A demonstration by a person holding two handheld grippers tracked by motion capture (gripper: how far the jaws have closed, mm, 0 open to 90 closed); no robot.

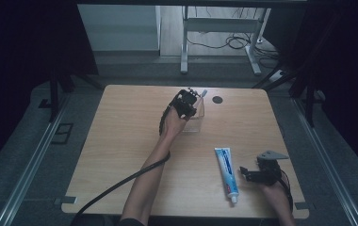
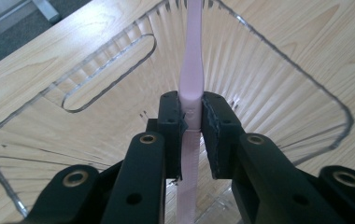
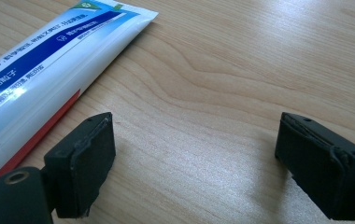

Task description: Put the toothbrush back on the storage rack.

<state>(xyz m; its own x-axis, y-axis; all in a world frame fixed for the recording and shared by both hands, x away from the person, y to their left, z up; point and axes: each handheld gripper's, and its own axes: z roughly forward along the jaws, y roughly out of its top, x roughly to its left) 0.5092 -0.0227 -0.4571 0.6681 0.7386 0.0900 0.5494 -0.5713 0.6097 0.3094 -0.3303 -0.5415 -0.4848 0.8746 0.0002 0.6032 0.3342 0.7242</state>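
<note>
1. The left gripper (image 1: 187, 101) hangs over the clear cup (image 1: 193, 123) at the far middle of the table (image 1: 120, 141), jaws pointing down into it.
2. Its jaws are clenched on the pink toothbrush (image 2: 190, 84): in the left gripper view both pads press the handle from either side, with no gap left.
3. From the jaws the toothbrush runs straight ahead into the cup, and a ribbed stretch of handle passes back between the fingers (image 2: 171, 126) toward the camera.
4. The cup's rim (image 2: 306, 77) rings the jaws on all sides in that view; a slot-shaped cutout (image 2: 108, 72) sits in the wall ahead and to the left of them.
5. In the high view the brush's pale upper end (image 1: 204, 92) sticks up just beyond the gripper, tilted to the right.
6. The right gripper (image 1: 252, 173) rests low at the near right of the table, its jaws spread wide and holding nothing.
7. In the right gripper view bare wood lies between its two pads (image 3: 89, 158).
8. The toothpaste (image 1: 226, 173) lies flat just left of that gripper, close to the left pad; whether they touch cannot be told.
9. Its cap end (image 1: 233, 199) points toward the person, its flat crimped end (image 3: 138, 14) away, ahead and left of the jaws.
10. The toothpaste and the cup are well apart.
</note>
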